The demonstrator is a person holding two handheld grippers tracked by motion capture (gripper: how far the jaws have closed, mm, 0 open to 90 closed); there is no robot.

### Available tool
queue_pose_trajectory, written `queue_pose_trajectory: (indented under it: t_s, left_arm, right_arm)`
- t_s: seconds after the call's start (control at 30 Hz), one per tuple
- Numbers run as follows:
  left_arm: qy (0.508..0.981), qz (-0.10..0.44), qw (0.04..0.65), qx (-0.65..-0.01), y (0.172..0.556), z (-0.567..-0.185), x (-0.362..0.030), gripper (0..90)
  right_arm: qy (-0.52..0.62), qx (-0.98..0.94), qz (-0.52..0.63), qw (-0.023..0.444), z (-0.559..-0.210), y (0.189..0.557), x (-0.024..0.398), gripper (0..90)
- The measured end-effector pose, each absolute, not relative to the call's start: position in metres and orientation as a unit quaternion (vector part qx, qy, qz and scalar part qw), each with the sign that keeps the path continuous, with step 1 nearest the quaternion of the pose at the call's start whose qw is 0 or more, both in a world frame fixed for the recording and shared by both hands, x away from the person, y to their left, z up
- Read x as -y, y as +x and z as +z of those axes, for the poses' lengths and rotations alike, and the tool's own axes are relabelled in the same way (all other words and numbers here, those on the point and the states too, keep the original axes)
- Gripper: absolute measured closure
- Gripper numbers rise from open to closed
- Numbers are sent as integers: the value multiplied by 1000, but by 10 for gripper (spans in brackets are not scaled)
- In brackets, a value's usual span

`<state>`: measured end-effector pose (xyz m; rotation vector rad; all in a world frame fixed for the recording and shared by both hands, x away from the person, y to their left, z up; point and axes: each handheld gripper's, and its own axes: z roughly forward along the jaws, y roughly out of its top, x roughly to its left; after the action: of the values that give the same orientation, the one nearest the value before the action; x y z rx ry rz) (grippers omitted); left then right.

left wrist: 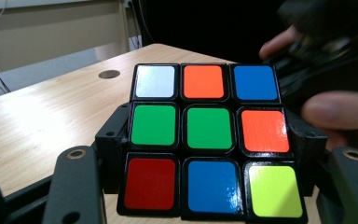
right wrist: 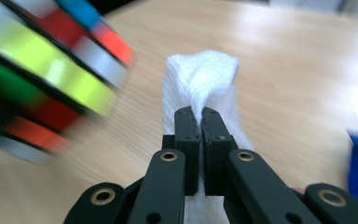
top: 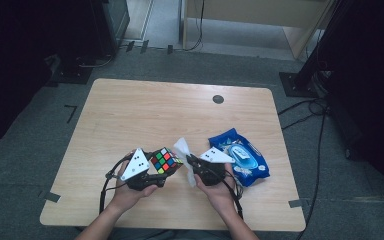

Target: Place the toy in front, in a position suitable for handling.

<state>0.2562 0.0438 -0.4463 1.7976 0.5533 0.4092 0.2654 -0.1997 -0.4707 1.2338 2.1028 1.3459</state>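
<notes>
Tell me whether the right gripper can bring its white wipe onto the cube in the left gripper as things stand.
Probably yes. The right gripper is shut on the white wipe, whose free end sticks out past its jaws. The cube, clamped in the left gripper, sits right beside it with nothing between them.

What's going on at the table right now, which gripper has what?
A person works two handheld grippers over the wooden table. The left gripper is shut on a puzzle cube, held up off the tabletop. The right gripper is shut on a white wipe and sits close beside the cube, apparently ready to wipe it. A blue pack of wipes lies on the table to the right of the hands.
</notes>
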Motion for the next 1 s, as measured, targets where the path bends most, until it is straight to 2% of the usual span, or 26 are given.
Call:
queue_pose_trajectory:
  t_s: [0.13,0.3,0.5,0.7,0.77,0.93,1.0]
  left_arm:
    - [767,173,570,-240,259,-448,-46,342]
    - [767,172,568,-244,260,-450,-46,342]
    - [768,174,566,-246,261,-451,-45,342]
    - [771,185,558,-245,261,-455,-44,342]
    - [772,196,552,-246,260,-457,-42,342]
    - [778,214,541,-236,255,-462,-32,341]
    - [780,220,538,-231,253,-462,-29,341]
  right_arm:
    - [465,-739,449,189,-484,275,214,887]
    - [479,-733,442,196,-483,278,223,863]
    - [484,-716,468,183,-468,275,221,559]
    - [492,-684,528,109,-440,265,212,325]
    - [498,-672,545,65,-433,263,207,244]
    - [515,-647,562,-10,-429,262,198,162]
    - [533,-639,554,-39,-433,264,195,157]
